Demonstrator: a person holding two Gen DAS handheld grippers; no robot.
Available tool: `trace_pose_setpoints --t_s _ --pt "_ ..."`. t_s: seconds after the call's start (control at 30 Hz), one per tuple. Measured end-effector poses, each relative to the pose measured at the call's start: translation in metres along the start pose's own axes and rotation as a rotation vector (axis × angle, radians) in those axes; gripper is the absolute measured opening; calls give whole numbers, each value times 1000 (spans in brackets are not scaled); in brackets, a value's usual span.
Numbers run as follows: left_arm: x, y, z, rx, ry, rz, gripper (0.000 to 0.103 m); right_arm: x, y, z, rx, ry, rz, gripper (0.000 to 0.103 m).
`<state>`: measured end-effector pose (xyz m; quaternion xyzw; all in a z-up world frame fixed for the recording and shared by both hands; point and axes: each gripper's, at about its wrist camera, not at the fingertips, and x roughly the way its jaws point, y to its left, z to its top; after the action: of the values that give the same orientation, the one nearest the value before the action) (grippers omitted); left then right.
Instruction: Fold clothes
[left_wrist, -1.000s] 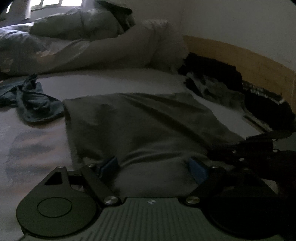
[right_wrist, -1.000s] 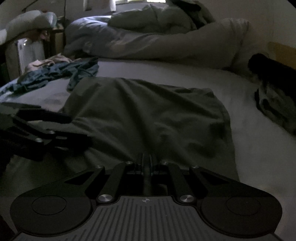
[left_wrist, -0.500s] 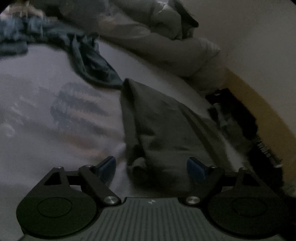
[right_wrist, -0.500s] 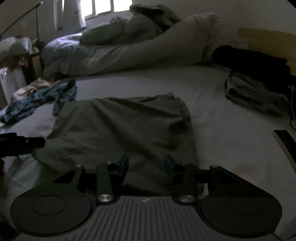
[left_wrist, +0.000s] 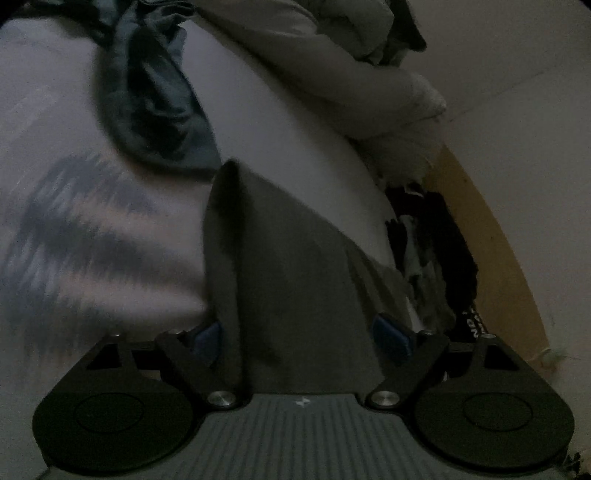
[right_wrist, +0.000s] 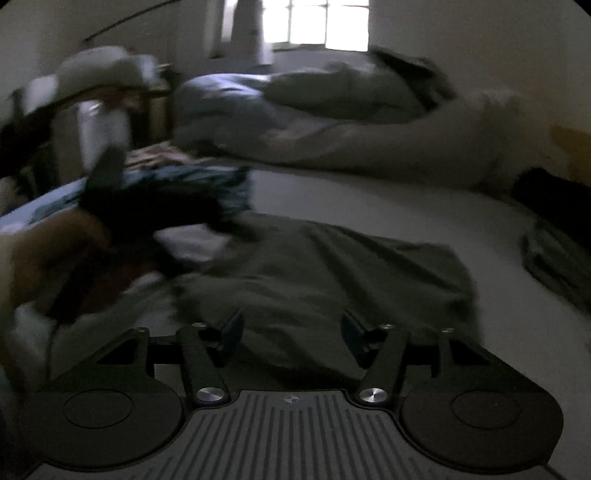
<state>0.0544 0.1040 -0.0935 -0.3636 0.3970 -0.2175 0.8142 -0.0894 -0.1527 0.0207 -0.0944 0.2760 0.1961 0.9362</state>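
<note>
Jaws first: in the left wrist view our left gripper (left_wrist: 302, 338) has its blue pads (left_wrist: 391, 334) spread wide, and the near end of the grey garment (left_wrist: 291, 266) lies between them with neither pad pressing on it. That garment is spread on the bed sheet (left_wrist: 295, 122) and narrows away from us to a point. Just past that point sits a crumpled blue garment (left_wrist: 155, 103). Beyond the grey garment, a rumpled duvet (left_wrist: 332, 66) is bunched up. To the right of the grey garment there's a dark pile of clothes (left_wrist: 436, 240) along a wooden bed board (left_wrist: 502, 236).

Over in the right wrist view, our right gripper (right_wrist: 291, 328) has just been opening, and its jaws stand apart above the near edge of the grey garment (right_wrist: 332, 273), not gripping it. The shot is pretty blurred. Left of the grey garment we can make out the left gripper (right_wrist: 147, 210) as a dark smear, with a forearm (right_wrist: 48, 251) behind it. Far behind the grey garment the duvet (right_wrist: 332, 110) is heaped under a bright window (right_wrist: 325, 22), and to its right lies a folded garment (right_wrist: 554, 258).
</note>
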Motion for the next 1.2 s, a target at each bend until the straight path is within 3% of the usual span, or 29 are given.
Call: trace_pose_setpoints --t_s 0.17,0.33,0.4,0.47,0.53,0.7,0.87,1.03,1.13,1.2 --pt "24 8 27 -21 21 -42 89 4 28 8 -44 -7 46 71" --pt "44 13 47 -22 51 -79 87 3 41 8 -67 0 45 71" --pt "46 16 49 -29 64 -87 72 4 43 7 -67 5 40 71" --pt "46 17 47 -20 77 -98 34 3 43 5 -59 8 32 71" --pt "45 19 45 -12 89 -109 25 3 44 3 -53 10 23 72" --pt "29 -9 42 55 82 -133 20 1 52 -3 -65 -26 -24 72" --pt "10 -66 31 117 96 -118 20 -6 70 -12 -98 -110 -104 81" --pt "5 -135 13 205 160 -10 20 -14 106 -32 -205 -276 -209 92" --pt "0 -177 -2 286 204 37 20 -9 122 -40 -225 -301 -232 93" --pt "-2 -199 -10 286 239 38 20 -8 127 -40 -224 -315 -260 93"
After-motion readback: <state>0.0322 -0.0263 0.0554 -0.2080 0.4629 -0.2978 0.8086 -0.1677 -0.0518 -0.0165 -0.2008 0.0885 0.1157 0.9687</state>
